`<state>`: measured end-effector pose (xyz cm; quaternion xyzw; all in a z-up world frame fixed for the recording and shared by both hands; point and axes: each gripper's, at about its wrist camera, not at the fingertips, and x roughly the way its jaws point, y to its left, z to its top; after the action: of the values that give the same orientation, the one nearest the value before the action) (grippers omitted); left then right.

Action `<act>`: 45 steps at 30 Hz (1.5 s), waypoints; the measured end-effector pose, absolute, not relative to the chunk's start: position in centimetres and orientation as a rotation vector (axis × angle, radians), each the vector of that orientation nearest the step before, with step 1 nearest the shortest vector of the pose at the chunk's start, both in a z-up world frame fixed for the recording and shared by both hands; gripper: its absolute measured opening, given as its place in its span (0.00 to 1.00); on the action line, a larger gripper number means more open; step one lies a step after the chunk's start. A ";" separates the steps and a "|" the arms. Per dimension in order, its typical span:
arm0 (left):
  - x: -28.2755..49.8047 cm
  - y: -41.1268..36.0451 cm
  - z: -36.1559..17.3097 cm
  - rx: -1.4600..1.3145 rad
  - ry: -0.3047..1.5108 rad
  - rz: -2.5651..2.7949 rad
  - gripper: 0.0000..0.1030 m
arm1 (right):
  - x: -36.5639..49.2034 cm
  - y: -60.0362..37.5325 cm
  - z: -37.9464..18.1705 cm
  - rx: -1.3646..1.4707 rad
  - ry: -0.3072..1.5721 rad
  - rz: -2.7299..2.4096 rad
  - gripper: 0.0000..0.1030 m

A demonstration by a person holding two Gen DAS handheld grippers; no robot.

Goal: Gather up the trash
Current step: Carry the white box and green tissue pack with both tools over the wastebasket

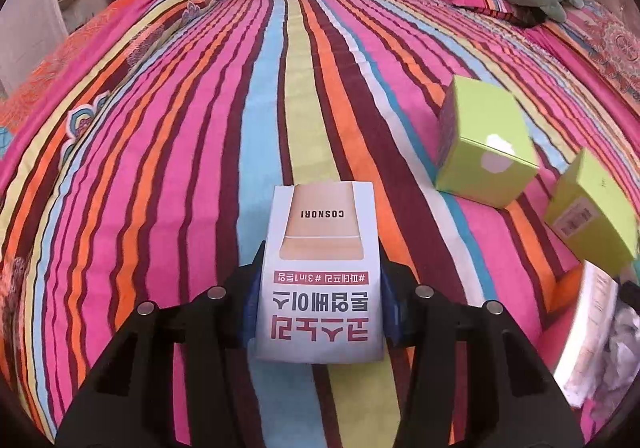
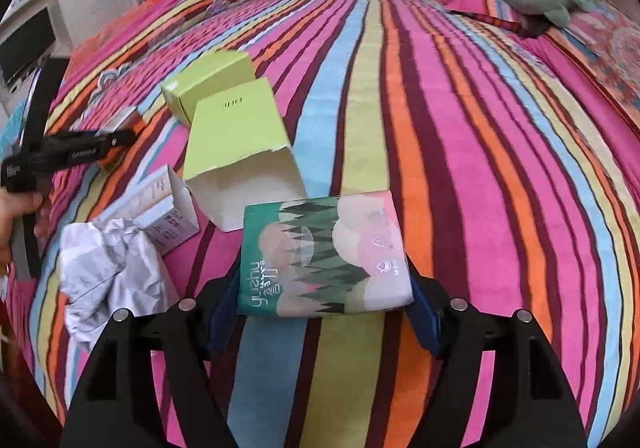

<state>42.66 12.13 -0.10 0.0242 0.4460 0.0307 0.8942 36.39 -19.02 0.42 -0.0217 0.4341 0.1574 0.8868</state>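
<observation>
Grippers first: your left gripper (image 1: 320,312) is clamped on a white cardboard carton with red Korean lettering (image 1: 320,288), held above the striped multicoloured bedspread (image 1: 180,168). Your right gripper (image 2: 320,300) squeezes a green-and-pink soft tissue pack (image 2: 324,256). From the right wrist view, an open lime-green cardboard box (image 2: 240,144) lies at eleven o'clock, a crumpled grey plastic bag (image 2: 112,268) at nine o'clock.

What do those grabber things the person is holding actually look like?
Each is a black plastic claw with two wedge-shaped fingers that have triangular cut-outs and round silver studs on top. Blue pads line the inner faces. The left gripper and right gripper look alike. From the side, the left one carries small white lettering.
</observation>
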 end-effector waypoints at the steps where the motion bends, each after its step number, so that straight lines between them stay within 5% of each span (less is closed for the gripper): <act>1: 42.0 12.1 0.2 0.050 0.919 0.066 0.46 | 36.1 -19.3 0.5 -0.035 0.906 0.323 0.66; 45: 9.8 6.9 1.6 0.006 0.907 -0.057 0.46 | 14.7 -20.7 3.1 0.269 0.883 0.324 0.66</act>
<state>9.85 6.92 1.56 0.0030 0.4380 -0.0273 0.8985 14.69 -20.69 3.09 0.1290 0.4239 0.1556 0.8829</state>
